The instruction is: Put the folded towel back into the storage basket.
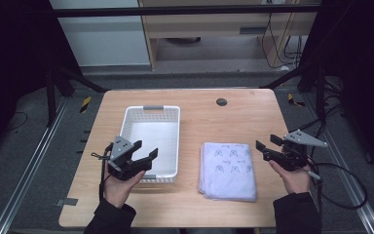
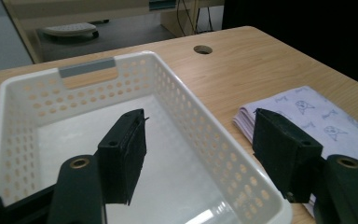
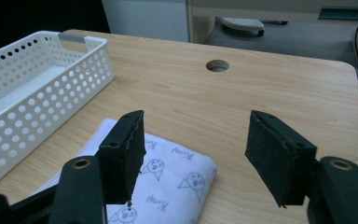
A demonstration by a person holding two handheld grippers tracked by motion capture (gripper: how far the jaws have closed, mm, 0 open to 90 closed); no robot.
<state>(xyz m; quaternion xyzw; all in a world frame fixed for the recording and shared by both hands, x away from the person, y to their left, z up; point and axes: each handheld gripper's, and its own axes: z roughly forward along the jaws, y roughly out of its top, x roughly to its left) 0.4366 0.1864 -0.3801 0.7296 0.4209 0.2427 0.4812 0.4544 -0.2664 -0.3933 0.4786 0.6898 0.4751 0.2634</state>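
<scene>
White folded towel (image 1: 227, 170), printed faces, beside basket (image 1: 150, 141).

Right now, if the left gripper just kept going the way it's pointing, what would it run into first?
Most likely the white basket. The left gripper hangs open over the basket's near end, aimed forward and down into it, so it would probably meet the bare floor inside. Depth is hard to judge.

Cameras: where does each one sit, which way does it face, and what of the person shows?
High view: above the person's side, looking forward and down; both forearms, left gripper and right gripper.
Left gripper view: rides that gripper, over the empty white basket; open black jaws.
Right gripper view: over the folded cloth; open jaws.
All three share basket, cloth and the table's round hole.
</scene>
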